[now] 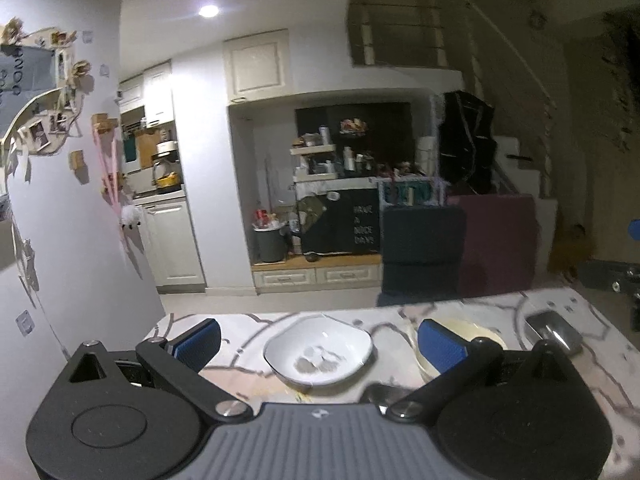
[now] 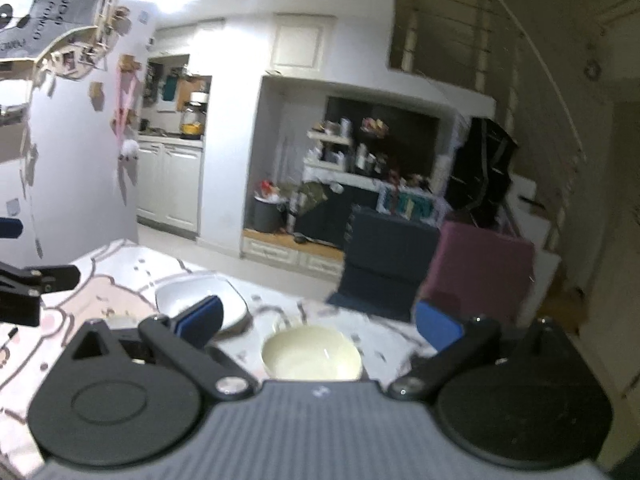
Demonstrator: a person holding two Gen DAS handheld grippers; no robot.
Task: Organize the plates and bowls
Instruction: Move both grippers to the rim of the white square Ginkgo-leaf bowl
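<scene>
Left gripper (image 1: 320,344) was wide open, empty, above the white bowl (image 1: 318,354). Right gripper (image 2: 318,326) likewise, above the cream bowl (image 2: 311,354) right of it.

Below my jaws is a table (image 1: 496,312) with a pale marbled top, veined in grey and pinkish lines. A white bowl (image 1: 318,354) with softly squared corners sits on it near the far edge, upright, with some smudged residue at its bottom. Just to its right stands a cream bowl (image 2: 311,354), round and upright; the two are near each other, but I cannot tell whether they touch. Further right, near the table's far corner, lies a small metal tin (image 1: 554,332), apart from the cream bowl. Something shiny and rounded (image 1: 378,394) lies nearer me, mostly hidden, and I cannot tell what it is.
</scene>
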